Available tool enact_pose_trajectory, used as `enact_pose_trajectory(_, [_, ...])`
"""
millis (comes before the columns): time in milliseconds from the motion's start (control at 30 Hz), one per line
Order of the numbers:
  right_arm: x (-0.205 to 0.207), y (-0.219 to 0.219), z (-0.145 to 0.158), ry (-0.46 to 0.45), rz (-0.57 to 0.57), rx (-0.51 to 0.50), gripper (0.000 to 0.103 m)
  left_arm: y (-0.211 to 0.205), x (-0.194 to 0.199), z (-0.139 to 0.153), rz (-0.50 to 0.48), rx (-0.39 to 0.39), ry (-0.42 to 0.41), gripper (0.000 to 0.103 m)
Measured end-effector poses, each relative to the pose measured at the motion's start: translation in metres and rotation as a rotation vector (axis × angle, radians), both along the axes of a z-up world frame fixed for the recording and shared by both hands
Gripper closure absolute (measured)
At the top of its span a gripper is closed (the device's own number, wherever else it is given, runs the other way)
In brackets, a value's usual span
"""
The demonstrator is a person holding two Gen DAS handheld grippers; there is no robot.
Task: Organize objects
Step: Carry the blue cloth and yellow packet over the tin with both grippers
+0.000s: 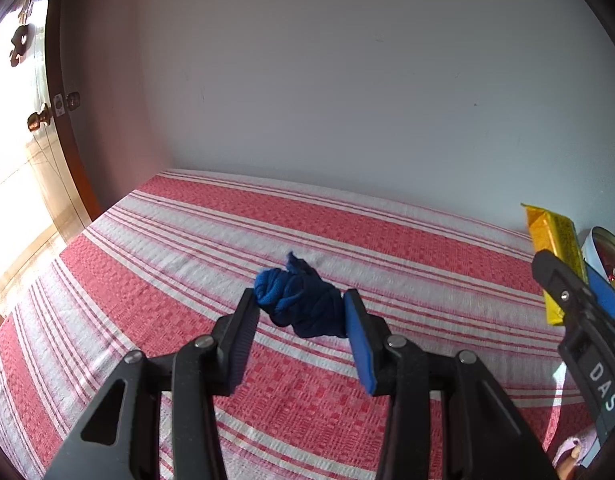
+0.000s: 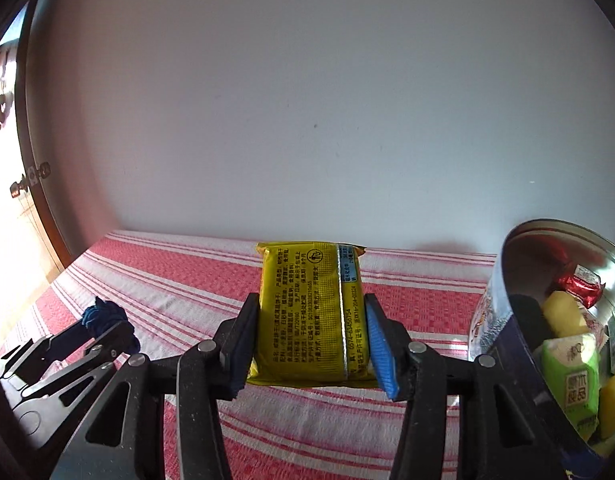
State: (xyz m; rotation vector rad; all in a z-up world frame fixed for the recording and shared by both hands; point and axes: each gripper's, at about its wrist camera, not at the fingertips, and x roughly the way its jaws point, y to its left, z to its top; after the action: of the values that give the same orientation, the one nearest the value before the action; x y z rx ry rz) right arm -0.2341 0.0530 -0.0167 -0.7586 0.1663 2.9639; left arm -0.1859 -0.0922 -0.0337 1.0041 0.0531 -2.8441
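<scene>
Left gripper (image 1: 301, 312) jaws pinch blue sock bundle (image 1: 303, 304): soft, light, squashes, grab mid-bulk. Right gripper (image 2: 309, 320) jaws clamp yellow packet (image 2: 307, 312) sides: slick, crinkly, crushable; tin (image 2: 555, 320) near.

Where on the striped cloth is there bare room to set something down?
Bare red-and-white striped cloth runs from the crumpled blue fabric bundle to the left edge and back wall. Crowded right: yellow foil snack packet beside the round metal tin full of snacks.

Your yellow snack packet (image 2: 309, 312) stands upright mid-bed; blue bundled cloth (image 1: 301, 302) lies left; open tin (image 2: 507, 320) of snacks sits right.
</scene>
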Motion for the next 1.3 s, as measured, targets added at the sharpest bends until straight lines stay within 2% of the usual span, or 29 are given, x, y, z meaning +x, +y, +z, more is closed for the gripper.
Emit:
enact_pose_trajectory(133, [0.023, 0.000, 0.008, 0.079, -0.016, 0.006, 0.050, 0.001, 0.001, 0.001, 0.001, -0.009, 0.010, 0.060])
enact_pose_trajectory(333, [0.047, -0.017, 0.011, 0.118, -0.020, 0.032, 0.050, 0.002, 0.003, 0.002, 0.002, -0.016, 0.026, 0.060])
enact_pose_trajectory(700, [0.063, -0.011, 0.013, 0.132, -0.015, 0.039, 0.050, 0.007, 0.018, 0.007, -0.009, -0.028, 0.077, 0.060])
enact_pose_trajectory(733, [0.062, -0.013, 0.004, 0.132, -0.014, 0.037, 0.050, 0.007, 0.019, 0.007, -0.011, -0.028, 0.081, 0.060])
enact_pose_trajectory(867, [0.066, -0.011, 0.002, 0.133, -0.017, 0.035, 0.050, 0.009, 0.024, 0.008, -0.013, -0.024, 0.093, 0.061])
enact_pose_trajectory(1300, [0.087, -0.008, 0.002, 0.144, -0.022, 0.049, 0.050, 0.018, 0.040, 0.010, -0.017, -0.006, 0.109, 0.061])
